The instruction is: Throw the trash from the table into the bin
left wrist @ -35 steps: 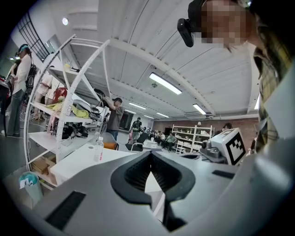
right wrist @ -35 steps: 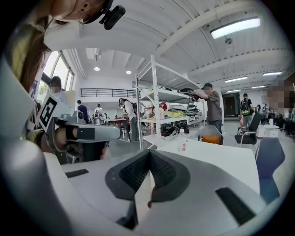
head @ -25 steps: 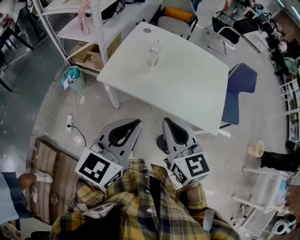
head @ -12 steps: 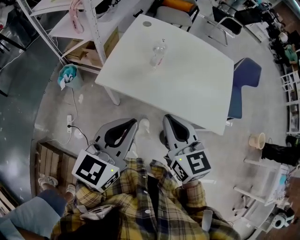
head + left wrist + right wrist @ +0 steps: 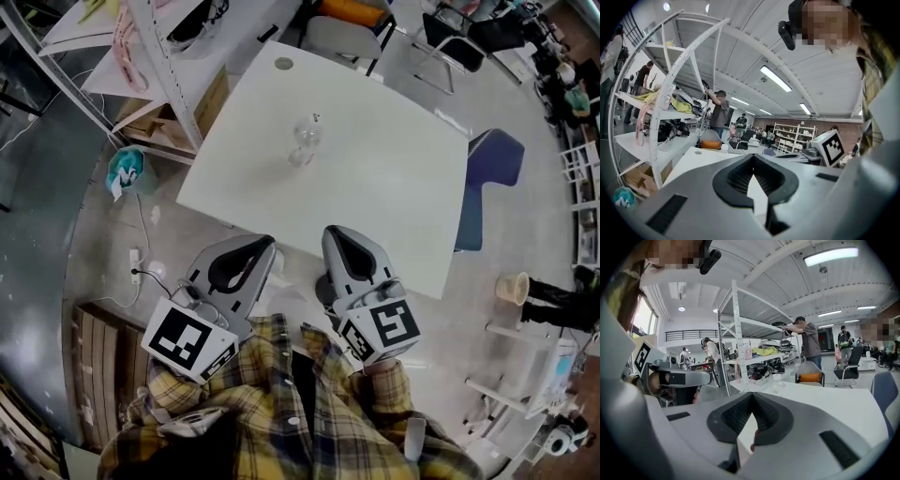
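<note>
- Left gripper [image 5: 263,247]: held low in front of the person's plaid shirt [image 5: 281,412], over the floor at the near edge of the white table [image 5: 375,187]. Its own view shows the fingertips [image 5: 752,157] pressed together, with only the pad hollow open behind them. Nothing is in it.
- Right gripper [image 5: 331,234]: just beside the left one, level with it, nose at the table's near edge. The fingers [image 5: 751,395] are pressed together at the tips and pinch nothing.
- Task thing: one clear plastic bottle [image 5: 302,141] on the tabletop, toward the far side and well apart from both grippers. In the right gripper view it is a small clear shape [image 5: 777,379] beyond the jaws. I cannot tell whether it stands upright or leans.
- Teal bin [image 5: 125,172]: on the floor off the table's left corner, near the foot of the white shelving rack [image 5: 155,66], with something pale showing in its mouth. It appears low at the left of the left gripper view [image 5: 623,198].
- Blue chair [image 5: 486,183]: against the table's right edge.
- Chair with an orange cushion [image 5: 352,13]: beyond the far edge.
</note>
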Demonstrator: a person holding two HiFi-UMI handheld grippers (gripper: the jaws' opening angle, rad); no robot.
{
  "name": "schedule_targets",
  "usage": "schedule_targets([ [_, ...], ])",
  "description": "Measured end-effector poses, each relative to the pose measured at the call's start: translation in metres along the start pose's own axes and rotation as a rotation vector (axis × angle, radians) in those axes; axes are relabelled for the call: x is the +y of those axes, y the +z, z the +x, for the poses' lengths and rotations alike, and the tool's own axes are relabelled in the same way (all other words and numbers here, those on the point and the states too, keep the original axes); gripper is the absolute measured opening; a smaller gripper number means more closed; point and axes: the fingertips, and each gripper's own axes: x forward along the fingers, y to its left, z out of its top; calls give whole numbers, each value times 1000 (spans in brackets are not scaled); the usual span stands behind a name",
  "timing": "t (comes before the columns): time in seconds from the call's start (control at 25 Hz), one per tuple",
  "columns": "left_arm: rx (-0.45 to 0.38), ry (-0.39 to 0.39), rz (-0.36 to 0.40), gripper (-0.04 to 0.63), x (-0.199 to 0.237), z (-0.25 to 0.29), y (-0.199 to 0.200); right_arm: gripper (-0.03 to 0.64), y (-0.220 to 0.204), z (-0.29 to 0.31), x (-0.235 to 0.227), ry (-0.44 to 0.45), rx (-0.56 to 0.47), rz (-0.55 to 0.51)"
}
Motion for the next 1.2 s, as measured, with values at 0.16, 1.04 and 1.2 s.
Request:
schedule_targets([
  [0.16,11,-5,19,8,18,33,17,-2,14,23,-26,4,-14,-2],
  [1.04,11,-57,42,8,91,113,60,-1,43,98,-85,-45,-1,6],
  [1.2,24,-96,49,8,100,118,65,0,45,105,-86,-71,-9,39],
])
